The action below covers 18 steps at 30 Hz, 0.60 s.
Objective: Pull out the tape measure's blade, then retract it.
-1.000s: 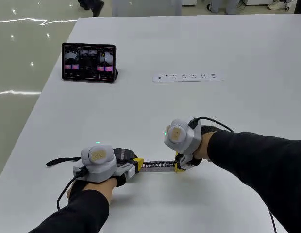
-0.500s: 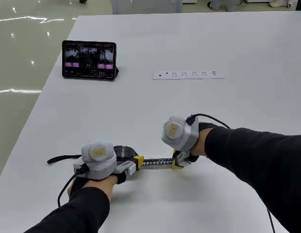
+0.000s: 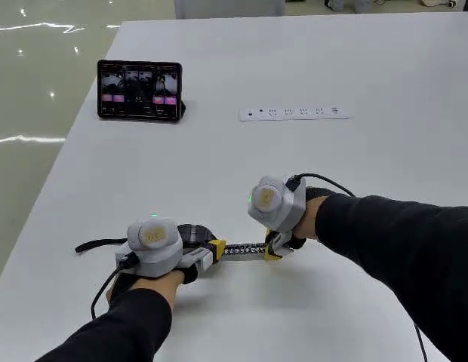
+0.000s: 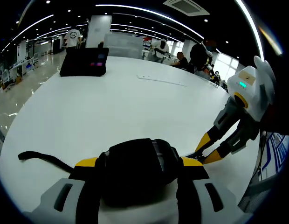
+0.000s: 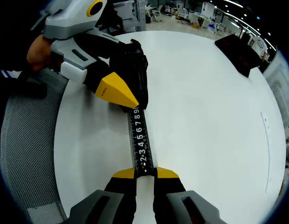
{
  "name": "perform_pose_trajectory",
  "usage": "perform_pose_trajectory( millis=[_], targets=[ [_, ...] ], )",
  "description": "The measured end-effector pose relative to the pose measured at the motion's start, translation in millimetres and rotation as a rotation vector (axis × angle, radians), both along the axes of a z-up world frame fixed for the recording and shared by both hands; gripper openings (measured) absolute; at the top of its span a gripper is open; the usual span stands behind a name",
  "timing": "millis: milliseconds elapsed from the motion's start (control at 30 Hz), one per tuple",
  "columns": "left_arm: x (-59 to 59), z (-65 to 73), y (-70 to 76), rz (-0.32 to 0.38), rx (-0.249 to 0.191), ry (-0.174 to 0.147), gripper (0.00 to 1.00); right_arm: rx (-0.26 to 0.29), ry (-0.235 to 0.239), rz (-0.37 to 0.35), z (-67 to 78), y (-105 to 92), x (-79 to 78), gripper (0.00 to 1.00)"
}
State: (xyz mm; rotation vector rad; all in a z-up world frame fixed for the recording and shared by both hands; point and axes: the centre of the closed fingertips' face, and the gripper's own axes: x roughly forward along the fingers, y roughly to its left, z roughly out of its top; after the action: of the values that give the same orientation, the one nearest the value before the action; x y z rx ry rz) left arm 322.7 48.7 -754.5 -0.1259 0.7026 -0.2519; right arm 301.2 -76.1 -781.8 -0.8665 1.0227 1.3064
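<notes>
Left gripper point(image 3: 212, 252) clamped round black round tape measure case point(image 4: 135, 170), case resting on white tabletop point(image 3: 332, 68) near front edge. Right gripper point(image 5: 144, 175) pinched tight on tip of narrow numbered metal blade point(image 5: 139, 140). Short stretch out, flat, straight between grippers. Blade-handling step, by look of it. Best play: pin case firmly, move right gripper dead in line with blade, low, slow, no twist, no letting spring snatch tip loose.

Close gripper views face each other along blade point(image 5: 139, 142).
</notes>
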Motion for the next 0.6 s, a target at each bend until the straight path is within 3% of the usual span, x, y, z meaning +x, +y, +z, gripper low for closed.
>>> perform_pose_trajectory(
  millis=[600],
  targets=[
    [0.0, 0.2, 0.3, 0.001, -0.010, -0.002, 0.62, 0.019, 0.004, 0.000, -0.5, 11.2, -0.5, 0.09]
  ],
)
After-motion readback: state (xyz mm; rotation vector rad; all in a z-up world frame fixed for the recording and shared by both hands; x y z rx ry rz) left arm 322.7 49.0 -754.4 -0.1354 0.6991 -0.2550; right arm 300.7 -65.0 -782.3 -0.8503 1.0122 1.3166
